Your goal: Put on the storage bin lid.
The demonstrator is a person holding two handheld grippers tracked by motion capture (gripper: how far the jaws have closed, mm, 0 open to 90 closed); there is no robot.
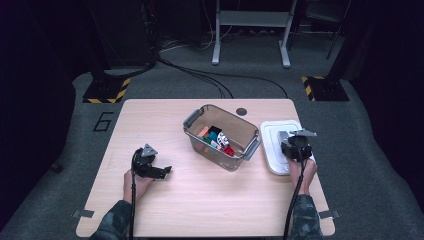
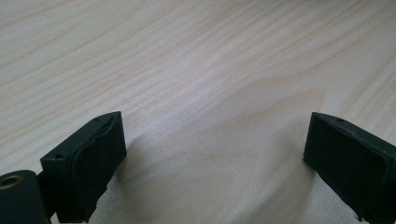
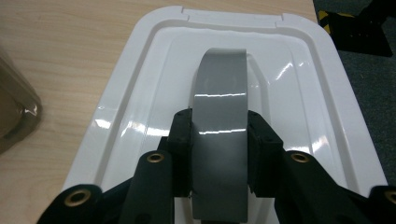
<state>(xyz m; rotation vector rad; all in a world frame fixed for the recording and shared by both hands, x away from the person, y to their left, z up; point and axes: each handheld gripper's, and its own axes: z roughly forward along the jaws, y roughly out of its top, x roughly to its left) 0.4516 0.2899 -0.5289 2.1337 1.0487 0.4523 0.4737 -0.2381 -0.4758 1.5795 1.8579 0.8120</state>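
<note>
— What did your right tongs [image 3: 218, 140] have?
— They'd clamped the grey handle [image 3: 219, 93] of the white lid [image 3: 140, 93], flat on the bench [image 1: 200, 200] beside the open bin [image 1: 221, 136].
— And the left tongs [image 2: 215, 154]?
— Open, idle. Lid wasn't fitted yet.

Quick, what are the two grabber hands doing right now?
Left gripper: open, holding nothing, over the table.
Right gripper: shut on the lid's grey handle.

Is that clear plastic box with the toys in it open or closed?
Open. The clear plastic box has no cover; its white lid with a grey handle lies flat on the table beside it.
</note>
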